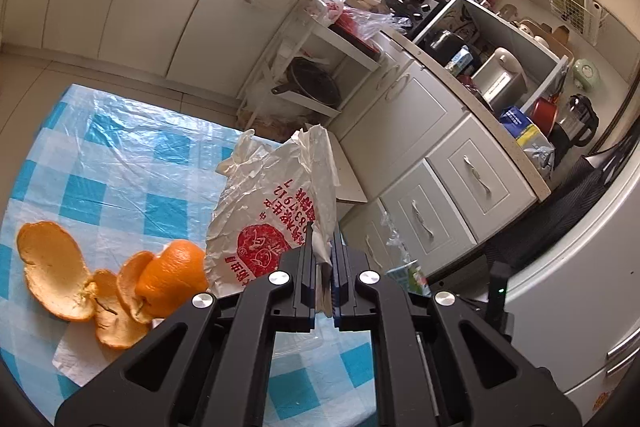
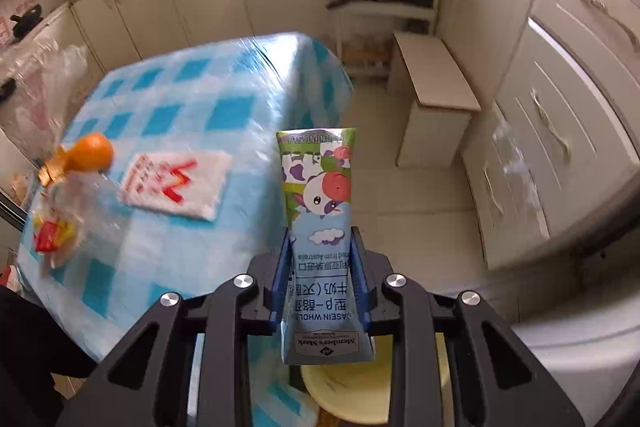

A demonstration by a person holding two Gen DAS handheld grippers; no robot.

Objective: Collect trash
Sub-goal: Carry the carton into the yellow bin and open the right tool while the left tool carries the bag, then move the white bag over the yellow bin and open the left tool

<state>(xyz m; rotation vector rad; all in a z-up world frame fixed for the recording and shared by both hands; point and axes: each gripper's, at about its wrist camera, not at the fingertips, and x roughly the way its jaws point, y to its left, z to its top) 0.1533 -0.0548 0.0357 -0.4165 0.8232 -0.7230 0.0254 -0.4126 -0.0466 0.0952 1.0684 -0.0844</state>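
Note:
My left gripper (image 1: 322,239) is shut on the rim of a crumpled white plastic bag (image 1: 272,211) with red print, which stands up from the blue checked tablecloth (image 1: 120,167). Left of the bag lie orange peels (image 1: 56,267). My right gripper (image 2: 320,239) is shut on a slim milk carton (image 2: 318,187) with a cartoon cow, held off the table's right edge over the floor. The carton's tip (image 1: 412,277) shows to the right of my left fingers. On the table (image 2: 180,99) lie a white printed packet (image 2: 176,183), orange peel (image 2: 90,151) and a clear wrapper (image 2: 60,223).
A yellow bowl (image 2: 348,391) sits below the right gripper. A low beige stool (image 2: 436,75) stands on the floor beyond the table. White cabinets with drawers (image 1: 440,195), a pan rack (image 1: 316,83) and a white fridge (image 1: 580,287) ring the space.

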